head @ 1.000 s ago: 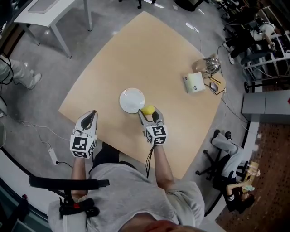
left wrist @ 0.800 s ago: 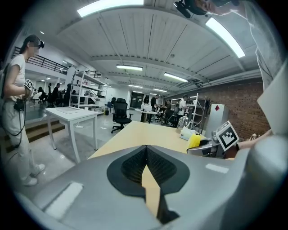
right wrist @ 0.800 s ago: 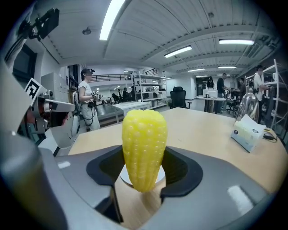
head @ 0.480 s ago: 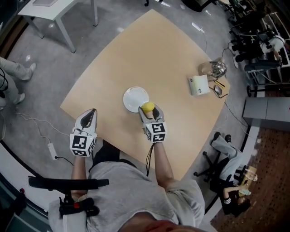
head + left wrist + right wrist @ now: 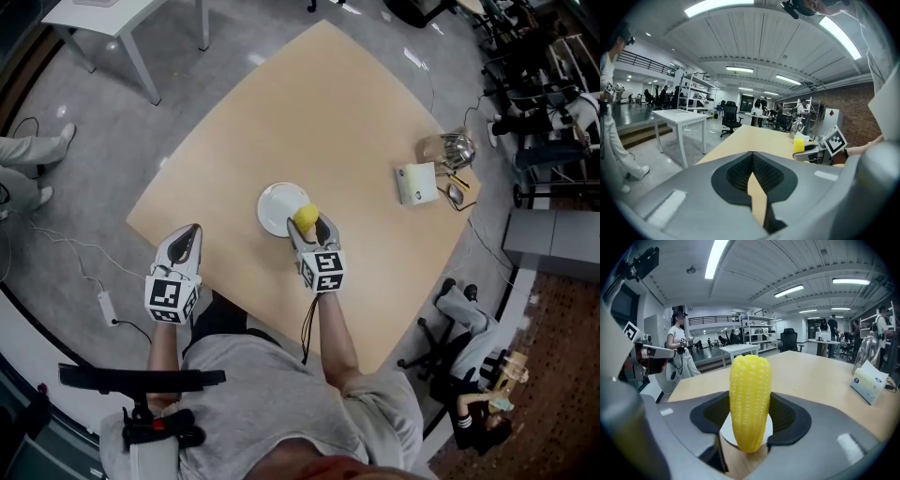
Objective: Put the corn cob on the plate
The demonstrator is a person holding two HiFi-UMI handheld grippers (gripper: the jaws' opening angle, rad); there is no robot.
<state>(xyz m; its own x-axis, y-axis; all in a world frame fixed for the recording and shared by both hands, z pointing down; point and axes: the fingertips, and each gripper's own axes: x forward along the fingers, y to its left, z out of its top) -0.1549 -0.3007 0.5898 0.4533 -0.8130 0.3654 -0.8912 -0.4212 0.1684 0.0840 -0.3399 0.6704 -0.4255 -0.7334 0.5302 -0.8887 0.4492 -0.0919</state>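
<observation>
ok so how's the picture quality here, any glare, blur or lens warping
Head view: sharp and evenly lit, small glare spots on the floor. Right gripper view: heavy fisheye, black corners, corn cob crisp, ceiling light blown out. Left gripper view: same fisheye and dark corners, ceiling strips blown out too.
</observation>
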